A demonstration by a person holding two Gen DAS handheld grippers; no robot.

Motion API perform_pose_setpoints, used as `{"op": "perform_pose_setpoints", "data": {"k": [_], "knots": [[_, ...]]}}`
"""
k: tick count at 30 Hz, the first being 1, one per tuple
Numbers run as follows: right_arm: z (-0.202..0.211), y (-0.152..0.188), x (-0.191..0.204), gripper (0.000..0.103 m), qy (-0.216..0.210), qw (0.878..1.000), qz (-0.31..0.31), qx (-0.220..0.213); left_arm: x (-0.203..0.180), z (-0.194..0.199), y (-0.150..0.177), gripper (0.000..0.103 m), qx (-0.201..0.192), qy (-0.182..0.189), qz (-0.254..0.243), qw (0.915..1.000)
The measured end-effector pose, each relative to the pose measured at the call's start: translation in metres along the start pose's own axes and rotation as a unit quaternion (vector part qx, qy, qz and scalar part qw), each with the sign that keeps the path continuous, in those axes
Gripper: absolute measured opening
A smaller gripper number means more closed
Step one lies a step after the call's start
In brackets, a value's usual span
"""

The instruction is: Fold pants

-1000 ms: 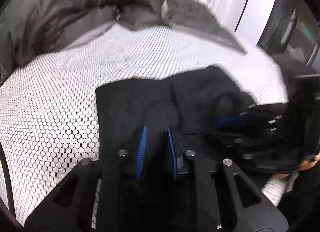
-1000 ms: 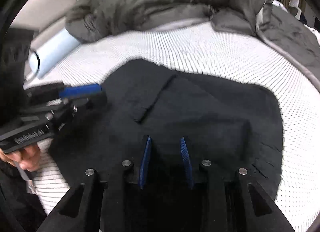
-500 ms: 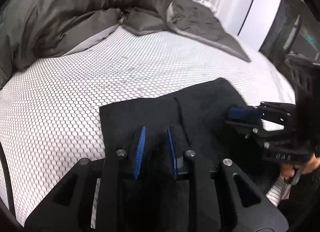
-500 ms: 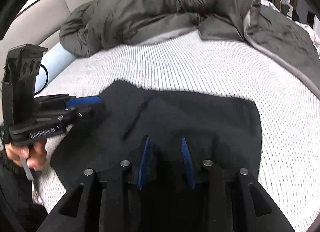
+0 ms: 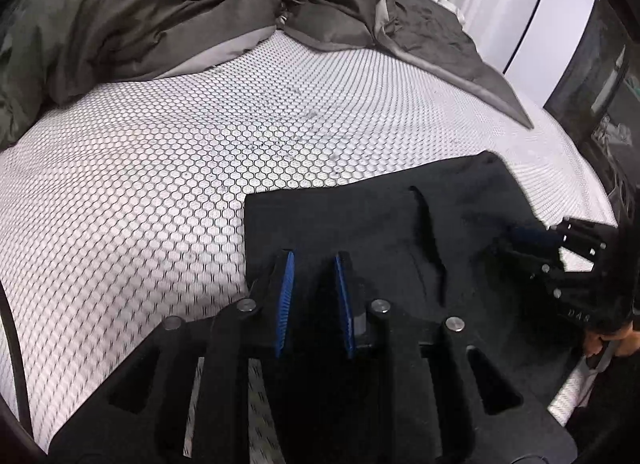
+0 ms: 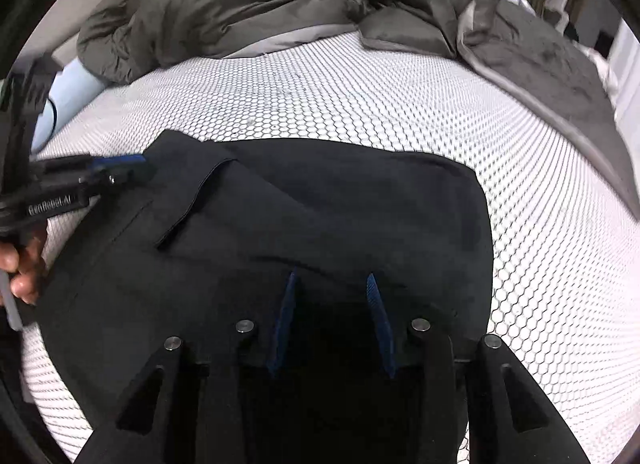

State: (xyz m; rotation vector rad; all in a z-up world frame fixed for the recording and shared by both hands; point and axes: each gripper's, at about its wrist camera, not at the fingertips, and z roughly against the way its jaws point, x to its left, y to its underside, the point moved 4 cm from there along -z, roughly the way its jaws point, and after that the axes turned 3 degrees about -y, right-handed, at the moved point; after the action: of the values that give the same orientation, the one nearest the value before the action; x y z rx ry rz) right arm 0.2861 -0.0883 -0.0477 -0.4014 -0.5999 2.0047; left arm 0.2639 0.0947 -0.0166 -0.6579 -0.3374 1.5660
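Note:
The black pants [image 5: 360,223] lie folded into a flat rectangle on the white honeycomb-mesh mattress [image 5: 160,183]. My left gripper [image 5: 314,256] hangs over their near left part. Its blue pads stand a narrow gap apart, and I see no cloth pinched between them. In the right wrist view the left gripper [image 6: 136,167] reaches in from the left, tips at the pants' [image 6: 340,203] left edge. My right gripper [image 6: 332,278] sits over the near middle, jaws wider and free of cloth, a low crease just past its tips. The right gripper [image 5: 528,238] shows blurred at the pants' right edge.
A rumpled grey duvet [image 5: 180,3] is heaped along the far side of the mattress, with one flap [image 6: 540,55] trailing down the right. A pale blue roll [image 6: 68,91] lies at the far left. A person's hand [image 6: 24,268] holds the left gripper. White wardrobe doors [image 5: 532,11] stand beyond the bed.
The pants have gone from a raised hump to lying flat. The right gripper's pads have spread wider. Both grippers have drawn back a little towards the near edge.

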Motion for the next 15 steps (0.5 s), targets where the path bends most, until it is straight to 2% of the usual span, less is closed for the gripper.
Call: {"op": "perform_pose_setpoints", "data": {"k": [2,4,7,10,12,13,15], "knots": [[0.019,0.003,0.002,0.042,-0.038,0.999,-0.007,-0.019,-0.006,0.022,0.009,0.019,-0.011,0.017,0.003,0.9998],[0.038,0.009,0.005,0.047,-0.075,0.996,-0.015,-0.040,-0.017,0.041,0.025,0.020,-0.021,0.019,0.003,0.9996],[0.046,0.021,0.021,0.050,-0.111,0.993,-0.003,-0.037,-0.048,0.042,0.050,0.022,-0.005,0.016,-0.042,0.9990],[0.039,0.035,0.045,0.050,-0.125,0.992,0.018,-0.015,-0.054,0.039,0.070,0.027,-0.015,0.005,-0.073,0.9972],[0.030,0.050,0.053,0.049,-0.098,0.994,0.058,0.002,-0.041,0.044,0.075,0.029,-0.008,0.033,-0.037,0.9987],[0.032,0.056,0.049,0.049,-0.076,0.995,0.067,-0.006,-0.034,0.049,0.076,0.029,-0.010,0.030,-0.025,0.9992],[0.043,0.064,0.032,0.049,-0.088,0.995,0.038,-0.019,-0.020,0.058,0.085,0.029,-0.020,0.000,-0.019,0.9996]]}}
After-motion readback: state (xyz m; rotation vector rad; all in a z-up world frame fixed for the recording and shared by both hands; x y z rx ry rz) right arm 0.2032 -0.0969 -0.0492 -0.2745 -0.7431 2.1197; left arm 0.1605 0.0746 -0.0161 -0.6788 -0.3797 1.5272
